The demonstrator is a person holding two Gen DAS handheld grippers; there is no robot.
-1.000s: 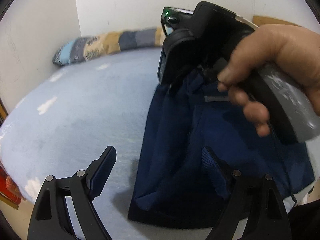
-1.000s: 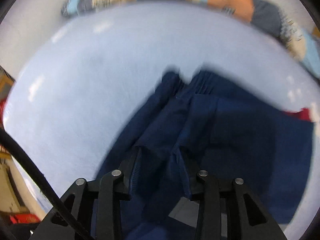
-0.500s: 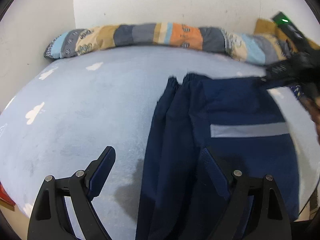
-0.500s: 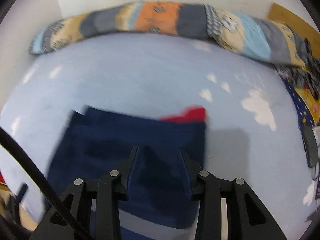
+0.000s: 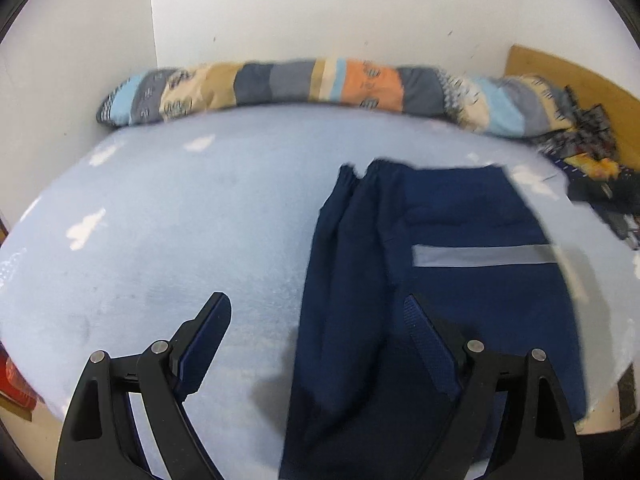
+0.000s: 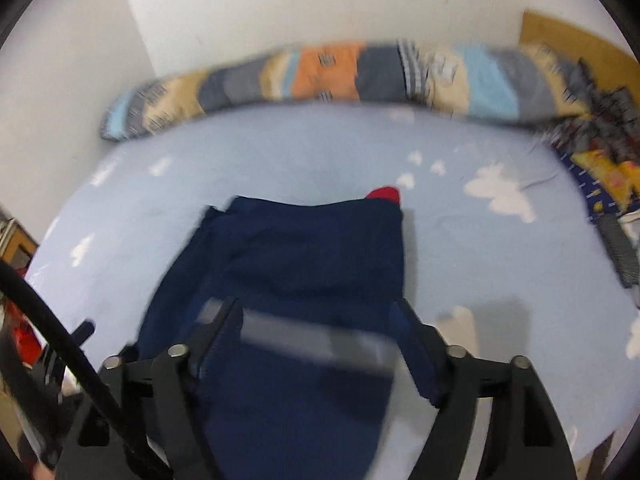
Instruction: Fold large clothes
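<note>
One navy garment [image 5: 460, 280], soft woven cloth with a single grey reflective band, lies folded flat near the bed's [image 5: 180, 220] front edge. The left gripper [image 5: 316, 320] stands wide open, holding nothing. The right gripper's [image 6: 316, 316] jaws are opening above the cloth, gripping nothing.

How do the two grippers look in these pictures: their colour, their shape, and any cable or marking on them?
Both are matte black. The left gripper has two angled fingers with round silver rivets and flat, dark blue, ribbed pads. The right gripper is built the same way, with silver rivets; a thick black cable crosses its left side. No markings show, and no sleeves.
</note>
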